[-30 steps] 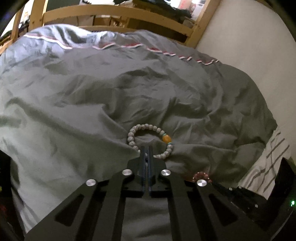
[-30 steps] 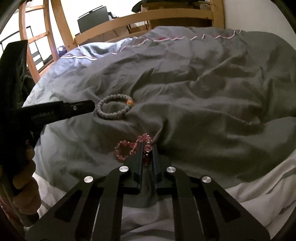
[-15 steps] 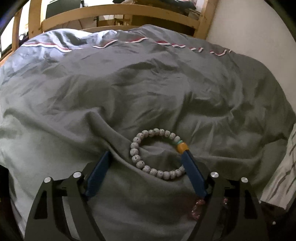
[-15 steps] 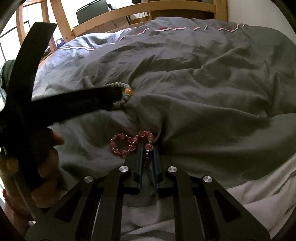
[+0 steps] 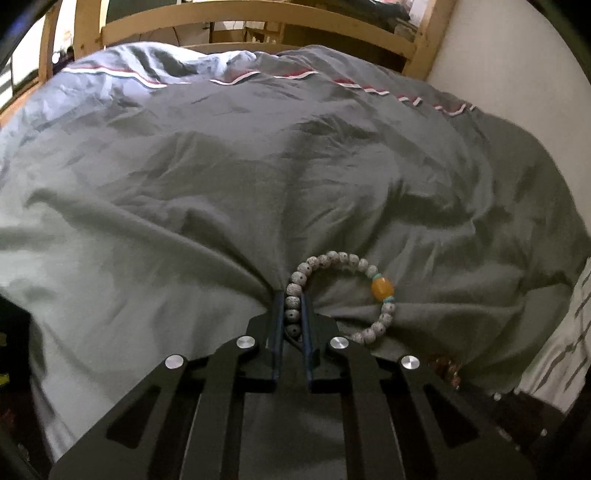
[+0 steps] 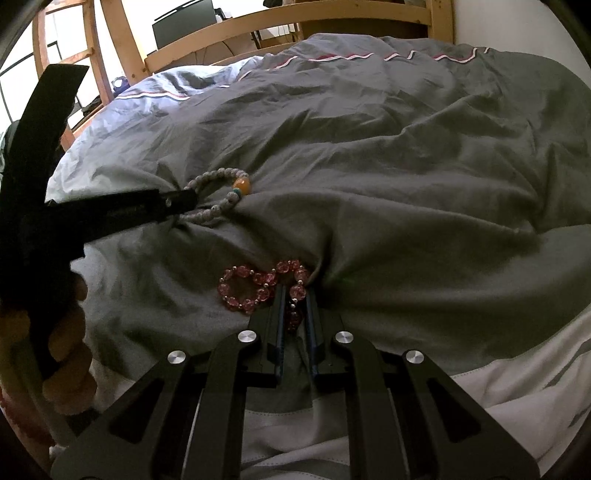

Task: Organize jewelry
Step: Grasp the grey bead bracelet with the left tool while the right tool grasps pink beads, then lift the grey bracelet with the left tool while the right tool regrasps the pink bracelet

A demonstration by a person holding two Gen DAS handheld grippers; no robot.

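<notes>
A grey bead bracelet with one orange bead lies on the grey duvet. My left gripper is shut on the bracelet's left side, with several beads pinched between the blue pads and fabric bunched at the tips. In the right wrist view the left gripper reaches in from the left to the grey bracelet. A pink bead bracelet lies twisted in a figure eight. My right gripper is shut on its right loop.
A wooden bed frame runs behind the duvet, with a white wall to the right. A striped sheet shows at the duvet's right edge. A person's hand holds the left gripper. A dark monitor stands beyond the frame.
The left gripper opened wide around the grey bracelet, then closed on its left side, pulling the duvet into folds. The right gripper stayed shut on the pink bracelet.
</notes>
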